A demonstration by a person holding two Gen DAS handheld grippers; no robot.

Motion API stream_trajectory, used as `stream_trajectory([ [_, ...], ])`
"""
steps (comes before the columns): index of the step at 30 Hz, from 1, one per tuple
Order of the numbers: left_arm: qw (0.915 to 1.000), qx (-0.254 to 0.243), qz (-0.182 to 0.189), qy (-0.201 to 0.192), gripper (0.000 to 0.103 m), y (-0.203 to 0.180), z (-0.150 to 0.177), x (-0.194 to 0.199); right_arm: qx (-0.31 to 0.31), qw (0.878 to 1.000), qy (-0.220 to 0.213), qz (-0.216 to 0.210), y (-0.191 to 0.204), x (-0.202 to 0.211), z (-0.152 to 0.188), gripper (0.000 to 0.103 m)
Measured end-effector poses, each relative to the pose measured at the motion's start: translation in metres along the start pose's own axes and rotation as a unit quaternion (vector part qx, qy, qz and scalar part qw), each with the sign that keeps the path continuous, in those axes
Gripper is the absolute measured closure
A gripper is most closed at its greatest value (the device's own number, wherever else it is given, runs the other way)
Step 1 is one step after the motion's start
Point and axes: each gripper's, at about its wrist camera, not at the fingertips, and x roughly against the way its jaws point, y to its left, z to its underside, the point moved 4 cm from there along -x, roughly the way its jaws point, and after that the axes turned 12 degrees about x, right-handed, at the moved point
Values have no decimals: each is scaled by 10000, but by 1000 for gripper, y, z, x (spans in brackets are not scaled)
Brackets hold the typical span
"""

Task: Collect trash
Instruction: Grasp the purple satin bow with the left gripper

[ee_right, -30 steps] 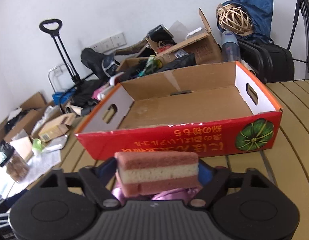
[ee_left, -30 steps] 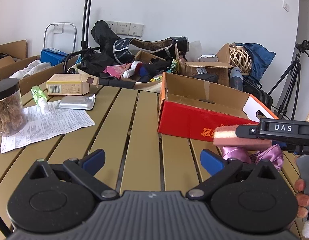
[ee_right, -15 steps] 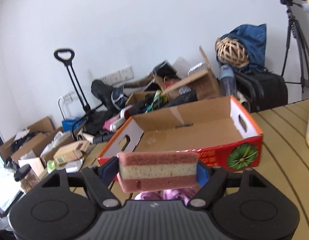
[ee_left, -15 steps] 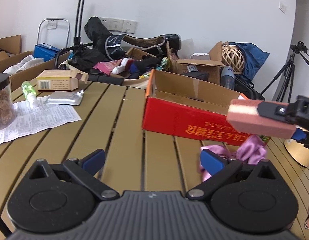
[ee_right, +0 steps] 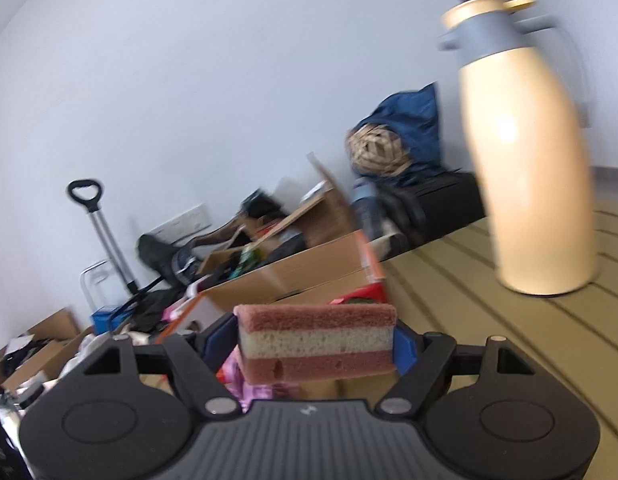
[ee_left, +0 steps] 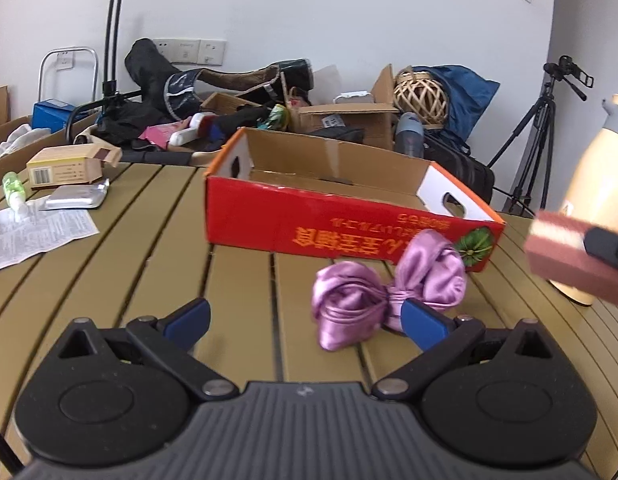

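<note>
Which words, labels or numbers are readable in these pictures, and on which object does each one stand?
None can be read with confidence.
Red box: orange characters printed upside down, too blurred.
Paper sheet: small print, too small.
Yellow carton: barcode and print, too small.

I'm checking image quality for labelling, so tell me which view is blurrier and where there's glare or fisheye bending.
Right wrist view: heavy motion blur on the cream thermos jug and background clutter, with a bright glare spot on the jug; only the sponge is sharp. Left wrist view: mostly crisp on the red box and purple cloth; sponge at right edge smeared; table slats bow outward.
</note>
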Motion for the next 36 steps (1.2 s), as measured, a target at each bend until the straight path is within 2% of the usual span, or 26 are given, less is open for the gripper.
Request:
stream_trajectory([
  [5, 9998, -126, 110, -115, 0, -17, 8, 3, -292, 9993, -115, 179, -34, 10, 11, 26],
  [9, 9997, -137, 188, -81, 0, -26, 13, 5, -288, 9987, -186, 377, -49, 14, 12, 26],
  [16, 9969, -771, -162, 29, 0, -53, 16, -6, -341, 9969, -340, 616, -68, 20, 9, 26],
  [20, 9878, -1535, -270, 68, 0, -80, 15, -19, -493, 9953, -426, 712, -81, 25, 7, 26],
  [22, 9777, -2062, -365, 144, 0, -94, 18, -30, -622, 9940, -437, 782, -88, 26, 9, 26],
  [25, 9648, -2574, -524, 137, 0, -108, 20, -43, -825, 9925, -429, 799, -97, 26, 11, 26],
  [29, 9535, -2865, -893, 264, 0, -114, 19, -69, -962, 9913, -443, 779, -102, 27, 12, 26],
  [36, 9521, -2749, -1144, 696, 0, -105, 21, -105, -1140, 9894, -481, 762, -107, 31, 14, 26],
])
